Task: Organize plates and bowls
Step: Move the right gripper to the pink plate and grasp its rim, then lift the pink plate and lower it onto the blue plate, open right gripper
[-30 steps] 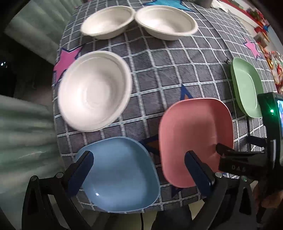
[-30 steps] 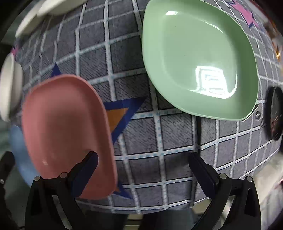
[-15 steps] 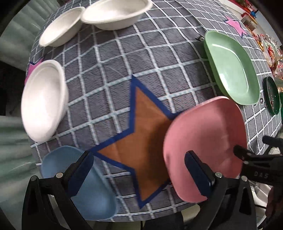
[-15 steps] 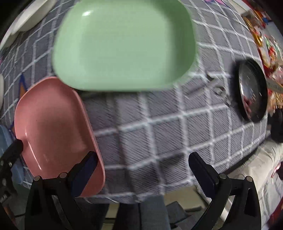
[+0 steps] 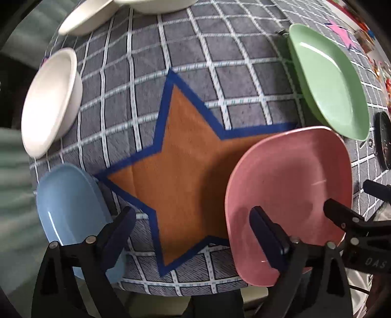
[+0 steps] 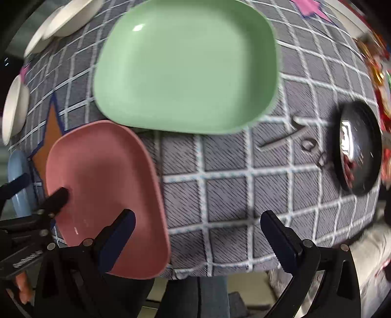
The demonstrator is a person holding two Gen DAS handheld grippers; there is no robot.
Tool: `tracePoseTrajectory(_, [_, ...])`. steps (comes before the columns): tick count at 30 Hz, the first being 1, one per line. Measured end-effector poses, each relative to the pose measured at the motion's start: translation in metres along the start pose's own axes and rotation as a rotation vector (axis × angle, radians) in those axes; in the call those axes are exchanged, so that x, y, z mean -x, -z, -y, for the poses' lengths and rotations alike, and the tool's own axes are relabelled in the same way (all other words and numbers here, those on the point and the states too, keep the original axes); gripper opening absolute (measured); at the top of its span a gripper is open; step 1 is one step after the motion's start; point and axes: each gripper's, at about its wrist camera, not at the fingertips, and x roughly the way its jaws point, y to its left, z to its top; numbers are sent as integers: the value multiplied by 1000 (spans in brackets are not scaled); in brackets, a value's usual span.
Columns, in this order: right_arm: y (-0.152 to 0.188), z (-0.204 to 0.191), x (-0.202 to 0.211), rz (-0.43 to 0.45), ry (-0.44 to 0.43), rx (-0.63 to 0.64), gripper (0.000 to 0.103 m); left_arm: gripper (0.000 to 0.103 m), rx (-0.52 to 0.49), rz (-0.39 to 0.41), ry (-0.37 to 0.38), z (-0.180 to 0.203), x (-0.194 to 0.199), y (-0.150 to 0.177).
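A pink plate [image 5: 290,181] lies near the table's front edge, its far corner next to the green plate [image 5: 330,80]. A blue plate [image 5: 66,208] sits at the front left. A white bowl [image 5: 48,102] lies at the left, two more white bowls [image 5: 83,19] at the back. My left gripper [image 5: 193,234] is open above the orange star, its right finger over the pink plate. My right gripper [image 6: 198,234] is open; its left finger [image 6: 117,232] is over the pink plate [image 6: 102,176], below the green plate [image 6: 185,68]. The blue plate [image 6: 17,176] shows at the left edge.
The table carries a grey checked cloth [image 5: 195,61] with an orange star [image 5: 185,156]. A black round dish [image 6: 356,146] lies at the right with small metal parts [image 6: 288,139] beside it. Colourful clutter fills the far right edge [image 6: 381,68].
The pink plate has shifted right, away from the blue plate, up against the green one. Both grippers have moved closer to the table and stayed open.
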Motion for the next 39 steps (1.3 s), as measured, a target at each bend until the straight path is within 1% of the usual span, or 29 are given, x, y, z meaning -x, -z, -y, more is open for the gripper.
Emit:
tracePoseTrajectory(1, [-3, -7, 1, -6, -4, 15, 93, 90, 4, -6, 6, -1, -5, 3])
tracePoseTrajectory(2, [-3, -15, 4, -2, 22, 33, 87, 88, 5, -13, 13, 2, -7, 6])
tracePoseTrajectory(3, [-3, -25, 7, 4, 27, 46, 82, 86, 9, -15, 20, 4, -12, 6])
tracePoseTrajectory(4, [-3, -29, 10, 11, 26, 60, 79, 84, 16, -11, 35, 6, -15, 6])
tracePoseTrajectory(6, [-2, -48, 17, 18, 19, 93, 61, 79, 20, -10, 54, 15, -22, 11])
tracePoseTrajectory(7, [-1, -54, 15, 16, 6, 110, 57, 74, 20, -11, 63, 19, -21, 10])
tracePoseTrajectory(8, [-1, -60, 13, 12, -2, 132, 50, 72, 20, -11, 80, 24, -21, 12])
tracePoseTrajectory(9, [3, -65, 10, 10, -8, 152, 45, 69, 13, -12, 88, 30, -19, 12])
tracePoseTrajectory(10, [4, -70, 12, 9, -15, 180, 43, 64, -1, -15, 87, 43, -15, 9])
tracePoseTrajectory(11, [5, -74, 14, 12, -10, 192, 39, 60, -17, -10, 91, 50, -14, 11])
tracePoseTrajectory(12, [7, -77, 14, 12, -11, 195, 37, 52, -28, -10, 104, 56, -12, 12])
tracePoseTrajectory(13, [6, -77, 17, 11, -27, 191, 37, 44, -32, -16, 118, 68, -15, 11])
tracePoseTrajectory(15, [14, -74, 17, -4, -69, 170, 35, 44, -23, -23, 114, 80, -16, 12])
tracePoseTrajectory(16, [33, -64, 19, -9, -101, 157, 35, 44, -10, -24, 116, 85, -19, 13])
tracePoseTrajectory(17, [36, -52, 18, -16, -131, 144, 35, 44, 0, -28, 117, 87, -17, 14])
tracePoseTrajectory(19, [37, -41, 22, -29, -161, 127, 30, 43, 32, -35, 120, 90, -19, 19])
tracePoseTrajectory(21, [40, -25, 26, -33, -175, 136, 29, 42, 54, -41, 119, 93, -21, 25])
tracePoseTrajectory(26, [61, -16, 42, -50, -180, 177, 29, 42, 67, -7, 86, 104, -6, 42])
tracePoseTrajectory(29, [70, -7, 59, -48, -186, 192, 29, 42, 70, 13, 87, 103, 4, 48])
tracePoseTrajectory(30, [71, 1, 60, -45, -187, 195, 29, 42, 73, 18, 90, 96, 7, 48])
tracePoseTrajectory(31, [67, -2, 67, -39, -186, 199, 29, 42, 79, 30, 94, 93, 11, 50])
tracePoseTrajectory(32, [56, 1, 65, -30, -182, 204, 29, 42, 81, 38, 95, 90, 13, 50])
tracePoseTrajectory(34, [55, -2, 70, -24, -182, 209, 29, 42, 87, 53, 93, 82, 15, 51])
tracePoseTrajectory(35, [52, -7, 75, -16, -183, 213, 29, 42, 89, 58, 90, 80, 18, 56])
tracePoseTrajectory(37, [47, -23, 82, 1, -180, 229, 29, 42, 95, 65, 87, 64, 21, 60])
tracePoseTrajectory(39, [45, -41, 87, 0, -185, 239, 29, 42, 108, 65, 77, 47, 24, 68])
